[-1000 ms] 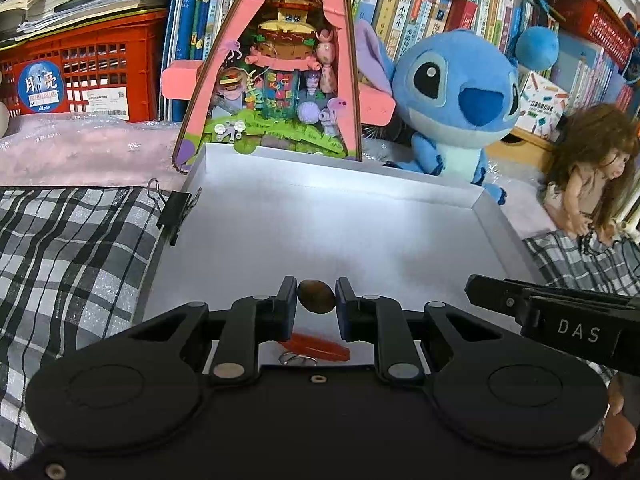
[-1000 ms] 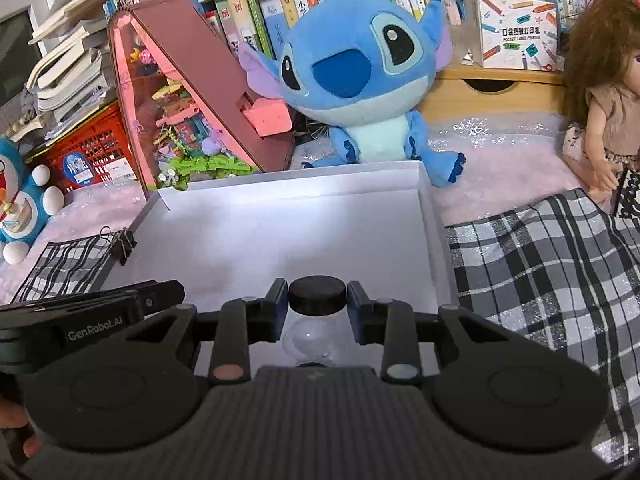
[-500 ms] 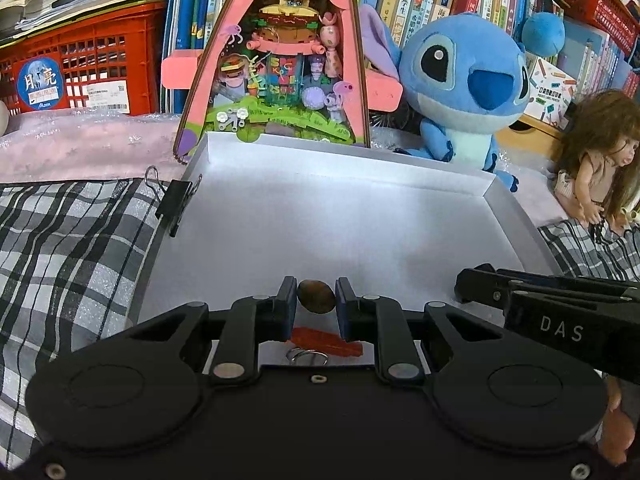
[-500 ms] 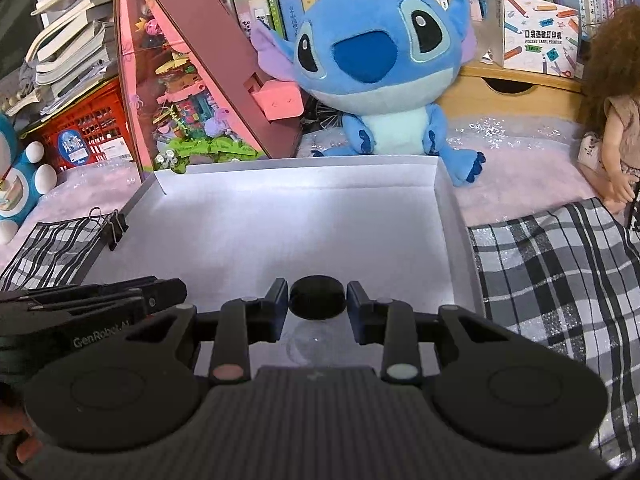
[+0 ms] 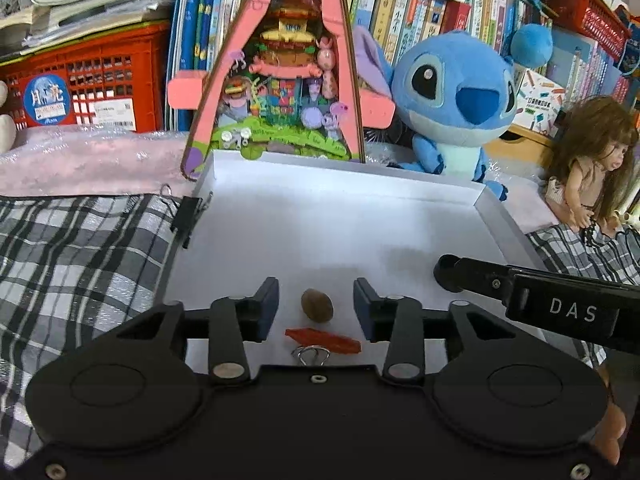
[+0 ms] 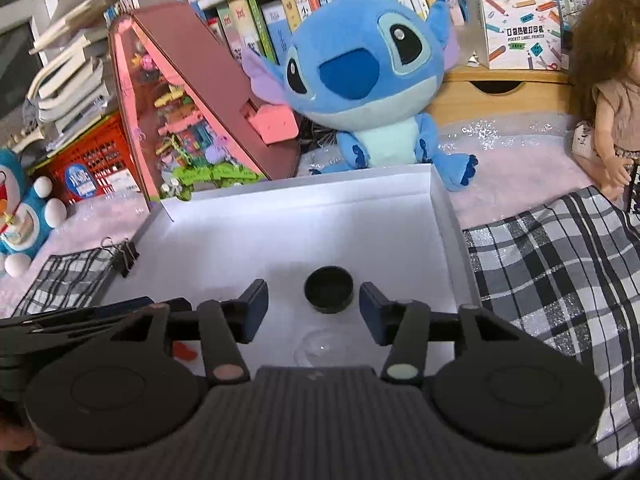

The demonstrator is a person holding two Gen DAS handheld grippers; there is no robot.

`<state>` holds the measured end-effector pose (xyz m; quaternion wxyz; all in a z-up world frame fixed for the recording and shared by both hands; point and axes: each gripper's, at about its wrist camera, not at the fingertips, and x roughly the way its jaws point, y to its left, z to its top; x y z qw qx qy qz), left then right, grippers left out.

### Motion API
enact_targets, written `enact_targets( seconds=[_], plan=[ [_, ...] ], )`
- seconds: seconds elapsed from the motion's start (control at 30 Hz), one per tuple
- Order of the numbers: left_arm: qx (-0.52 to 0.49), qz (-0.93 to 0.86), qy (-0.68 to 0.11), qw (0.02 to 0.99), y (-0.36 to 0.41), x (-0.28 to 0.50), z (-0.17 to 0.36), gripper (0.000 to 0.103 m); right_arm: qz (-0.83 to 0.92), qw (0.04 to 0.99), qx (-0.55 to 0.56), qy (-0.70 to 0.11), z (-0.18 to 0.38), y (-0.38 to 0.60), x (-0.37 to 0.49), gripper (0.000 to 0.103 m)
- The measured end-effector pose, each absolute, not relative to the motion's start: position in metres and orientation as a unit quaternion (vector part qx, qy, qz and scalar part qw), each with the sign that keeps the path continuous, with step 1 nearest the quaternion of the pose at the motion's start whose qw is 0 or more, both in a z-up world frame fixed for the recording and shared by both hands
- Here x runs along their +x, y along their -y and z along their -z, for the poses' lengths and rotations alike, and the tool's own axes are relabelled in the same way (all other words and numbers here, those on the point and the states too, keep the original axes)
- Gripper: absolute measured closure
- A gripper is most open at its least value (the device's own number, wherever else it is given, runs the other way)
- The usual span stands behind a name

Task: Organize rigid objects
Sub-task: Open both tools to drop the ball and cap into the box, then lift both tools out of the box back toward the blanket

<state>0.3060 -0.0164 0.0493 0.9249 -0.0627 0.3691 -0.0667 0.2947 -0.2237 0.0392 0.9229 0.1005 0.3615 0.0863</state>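
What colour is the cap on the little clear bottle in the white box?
Black cap, clearest in the right wrist view.

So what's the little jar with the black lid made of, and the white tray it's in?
The little jar: see-through body, clear glass or plastic, I can't tell which, since the tray shows through it. Its black lid looks like matte plastic, dull with no glints. The white tray looks like cardboard: thin folded walls with a cut corner flap and a flat, unshiny surface.

Even indoor light, sharp centre, fisheye bending at edges, soft shadows.
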Motion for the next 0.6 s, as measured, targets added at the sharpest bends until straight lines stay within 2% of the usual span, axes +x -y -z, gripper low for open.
enact_targets(
  seconds=[0.17, 0.3, 0.53, 0.6],
  plan=[
    [-0.064, 0.071, -0.354, 0.93, 0.01, 0.289, -0.064, 0.052, -0.094, 0.928, 0.099, -0.346, -0.049, 0.227, 0.281, 0.025],
    [-0.06, 0.077, -0.338, 0.936, 0.006, 0.272, -0.074, 0.044, -0.1, 0.936, 0.091, -0.326, -0.057, 0.232, 0.264, 0.013],
    [-0.054, 0.1, -0.313, 0.943, 0.001, 0.234, -0.083, 0.036, -0.109, 0.948, 0.071, -0.291, -0.067, 0.241, 0.229, 0.0],
    [-0.05, 0.106, -0.308, 0.944, 0.001, 0.223, -0.084, 0.033, -0.114, 0.95, 0.07, -0.283, -0.069, 0.243, 0.219, 0.0]
  ],
)
